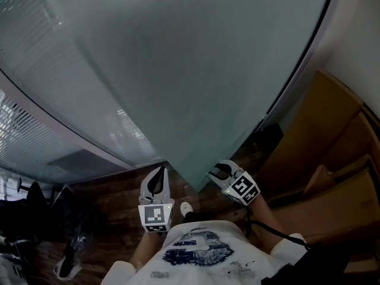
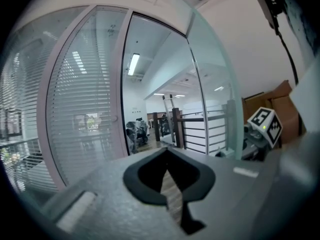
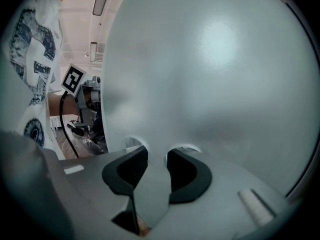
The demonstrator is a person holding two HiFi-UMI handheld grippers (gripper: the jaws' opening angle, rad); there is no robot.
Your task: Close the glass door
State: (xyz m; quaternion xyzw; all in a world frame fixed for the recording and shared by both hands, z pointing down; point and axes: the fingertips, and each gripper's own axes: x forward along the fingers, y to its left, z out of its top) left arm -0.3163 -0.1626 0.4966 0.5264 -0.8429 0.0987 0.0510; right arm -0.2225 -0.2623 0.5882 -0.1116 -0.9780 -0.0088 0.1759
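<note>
Closing the glass door (image 1: 178, 70).
Right gripper (image 1: 219, 172) jaws pinch the door's edge; left gripper (image 1: 158, 171) jaws together, empty. Next, swing it shut.

Head view looks steeply down; right gripper view sits close against the shared glass door (image 3: 210, 74).

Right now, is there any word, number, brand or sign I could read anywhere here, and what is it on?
No readable words anywhere.
On the left gripper, marker cube: black-and-white square pattern, no letters.
On the right gripper, marker cube: same kind of pattern.
On the shirt print: blue graphic, too blurred to read.
On the glass door: no lettering shows.
</note>
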